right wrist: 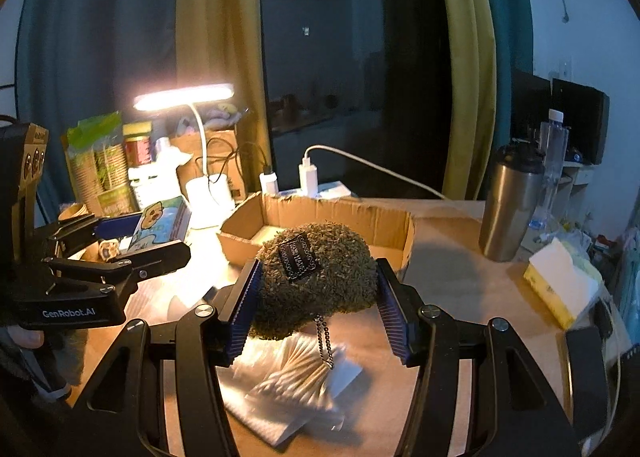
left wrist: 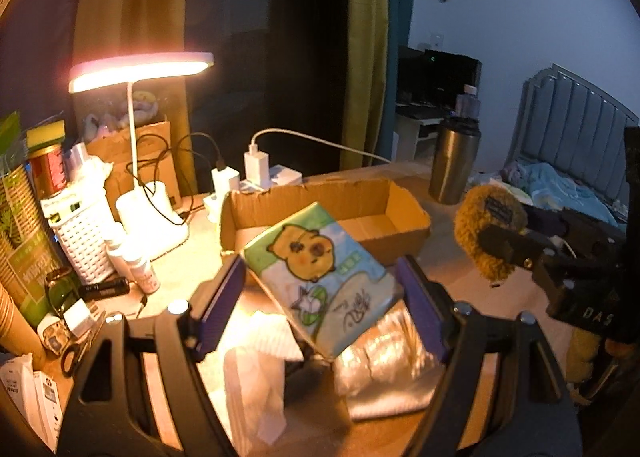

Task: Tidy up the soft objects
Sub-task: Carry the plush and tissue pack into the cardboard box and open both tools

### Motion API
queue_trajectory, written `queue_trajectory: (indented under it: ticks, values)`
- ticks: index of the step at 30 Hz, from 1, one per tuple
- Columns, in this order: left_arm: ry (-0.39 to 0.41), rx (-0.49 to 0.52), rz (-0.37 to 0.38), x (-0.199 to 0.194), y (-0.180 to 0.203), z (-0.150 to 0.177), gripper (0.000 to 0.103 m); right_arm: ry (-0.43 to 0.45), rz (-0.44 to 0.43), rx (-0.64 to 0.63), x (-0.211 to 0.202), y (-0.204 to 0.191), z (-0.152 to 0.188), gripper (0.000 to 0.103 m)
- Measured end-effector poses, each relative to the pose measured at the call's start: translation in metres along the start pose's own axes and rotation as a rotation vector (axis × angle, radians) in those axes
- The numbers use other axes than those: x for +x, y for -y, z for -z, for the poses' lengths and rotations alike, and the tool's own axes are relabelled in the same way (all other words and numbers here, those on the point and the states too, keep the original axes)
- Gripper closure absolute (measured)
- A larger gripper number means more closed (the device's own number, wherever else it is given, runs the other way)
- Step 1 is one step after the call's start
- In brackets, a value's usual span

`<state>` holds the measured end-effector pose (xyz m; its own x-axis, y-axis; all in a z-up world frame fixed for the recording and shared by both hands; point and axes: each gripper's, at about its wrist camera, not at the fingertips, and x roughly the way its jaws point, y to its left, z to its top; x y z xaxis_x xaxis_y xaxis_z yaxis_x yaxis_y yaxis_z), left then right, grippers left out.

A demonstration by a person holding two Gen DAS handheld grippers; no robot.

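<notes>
Left wrist view, from left to right: a lit desk lamp point(left wrist: 140, 71) stands over a white basket point(left wrist: 82, 241) and small clutter at the table's edge; the left gripper point(left wrist: 320, 289) is clamped on a tissue pack point(left wrist: 320, 273) printed with a cartoon bear, held tilted in the air just in front of the open cardboard box point(left wrist: 384, 213). Below it lies a shiny plastic bag point(left wrist: 384, 373). Further right, the right gripper point(right wrist: 318, 305) squeezes a fuzzy brown plush toy point(right wrist: 320, 285), lifted above a packet of cotton swabs point(right wrist: 296, 381). A steel tumbler point(right wrist: 512, 209) stands near the box, a yellow tissue box point(right wrist: 560, 285) beyond.
</notes>
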<state>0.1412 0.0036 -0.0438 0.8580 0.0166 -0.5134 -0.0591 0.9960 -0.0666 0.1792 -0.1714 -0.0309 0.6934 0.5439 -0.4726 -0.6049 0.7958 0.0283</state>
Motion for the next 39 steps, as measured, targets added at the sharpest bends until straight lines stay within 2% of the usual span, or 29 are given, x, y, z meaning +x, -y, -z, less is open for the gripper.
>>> queue_trajectory:
  ticks: [5,19,25,29,33,39]
  values:
    - [0.002,-0.009,-0.009,0.016,-0.005,-0.012,0.025,0.017,0.002,-0.003,0.012,0.014,-0.014,0.044]
    - [-0.022,0.007,0.059,0.080,0.015,-0.033,0.025,0.003,-0.004,0.022,0.065,0.051,-0.035,0.043]
    - [-0.044,-0.007,0.062,0.112,0.023,-0.037,0.025,-0.031,-0.031,0.041,0.095,0.068,-0.037,0.043]
    - [-0.020,-0.026,0.062,0.128,0.024,-0.043,0.025,-0.056,-0.061,0.061,0.109,0.079,-0.037,0.043]
    - [-0.049,-0.074,0.066,0.149,0.021,-0.043,0.025,-0.066,-0.087,0.099,0.122,0.093,-0.037,0.043]
    - [-0.132,-0.072,0.089,0.172,0.020,-0.039,0.022,-0.070,-0.096,0.155,0.134,0.107,-0.035,0.042]
